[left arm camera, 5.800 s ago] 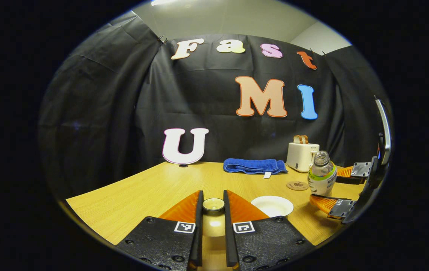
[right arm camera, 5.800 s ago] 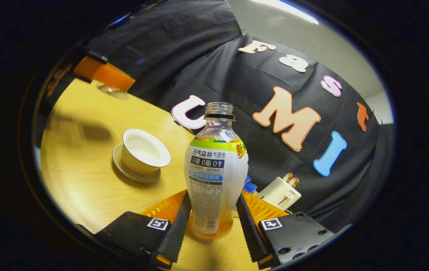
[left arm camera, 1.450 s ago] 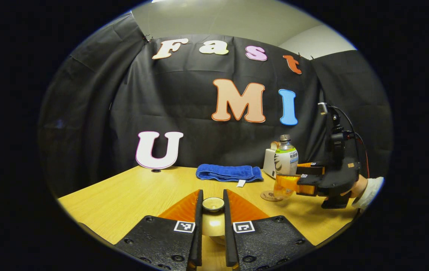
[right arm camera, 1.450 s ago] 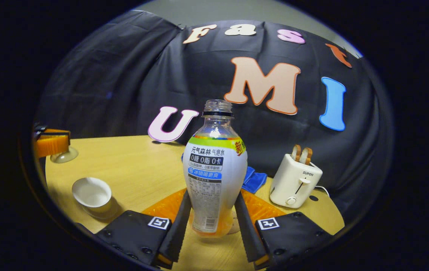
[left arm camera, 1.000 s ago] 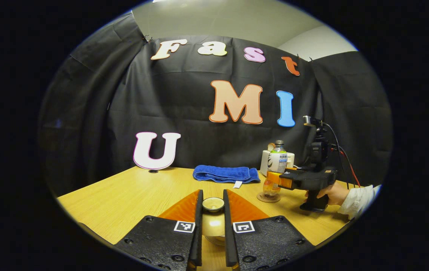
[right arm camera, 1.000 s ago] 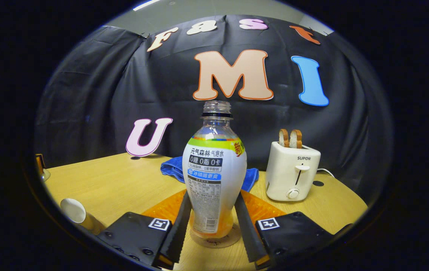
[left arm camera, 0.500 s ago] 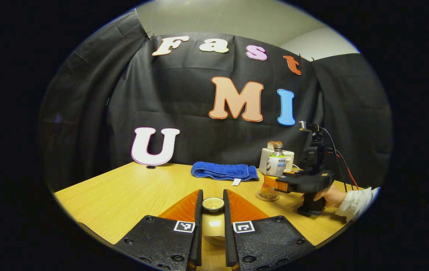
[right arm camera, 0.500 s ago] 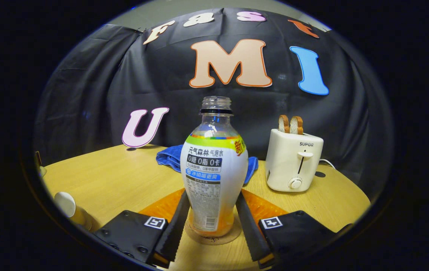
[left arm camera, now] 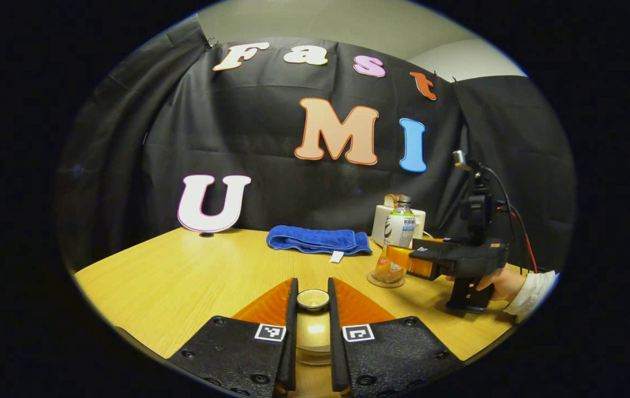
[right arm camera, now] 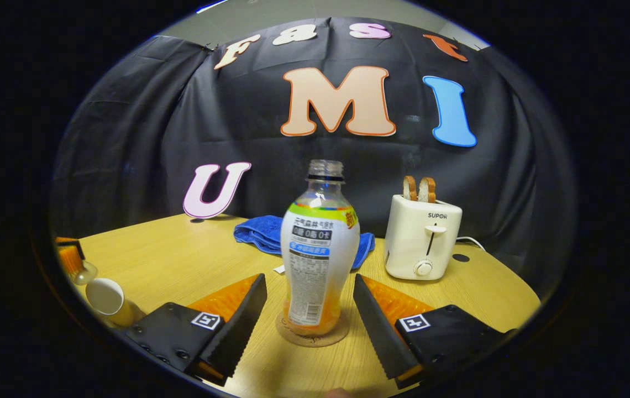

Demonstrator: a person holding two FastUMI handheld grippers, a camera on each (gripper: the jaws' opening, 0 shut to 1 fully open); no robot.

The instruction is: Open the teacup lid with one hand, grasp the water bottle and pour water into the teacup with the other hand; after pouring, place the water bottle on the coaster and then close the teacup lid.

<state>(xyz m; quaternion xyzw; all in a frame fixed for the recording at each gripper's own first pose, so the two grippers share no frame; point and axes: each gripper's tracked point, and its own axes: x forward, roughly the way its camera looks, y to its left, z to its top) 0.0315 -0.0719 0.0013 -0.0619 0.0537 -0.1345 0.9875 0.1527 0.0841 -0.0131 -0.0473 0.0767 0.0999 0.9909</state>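
Right gripper [right arm camera: 309,309]: in the right gripper view its fingers are spread wide, one on each side of the bottle with a clear gap on both sides; neither touches it.
Water bottle: a clear plastic bottle [right arm camera: 319,260] with a white label and no cap stands upright on a round brown coaster [right arm camera: 311,336] on the light wooden table [right arm camera: 182,260].
Left gripper [left arm camera: 311,309]: in the left gripper view its fingers are narrow, closed on the knob of a pale ceramic teacup lid [left arm camera: 313,301], held above the table.
Teacup: a white cup [right arm camera: 104,296] sits at the far left edge of the right gripper view, uncovered, well apart from the bottle.
Person: in the left gripper view a hand [left arm camera: 500,282] in a pale sleeve holds the right gripper's handle, just beside the bottle.
Behind the bottle: a folded blue towel [right arm camera: 262,232] and a cream toaster [right arm camera: 423,243] with two slices of bread in it.
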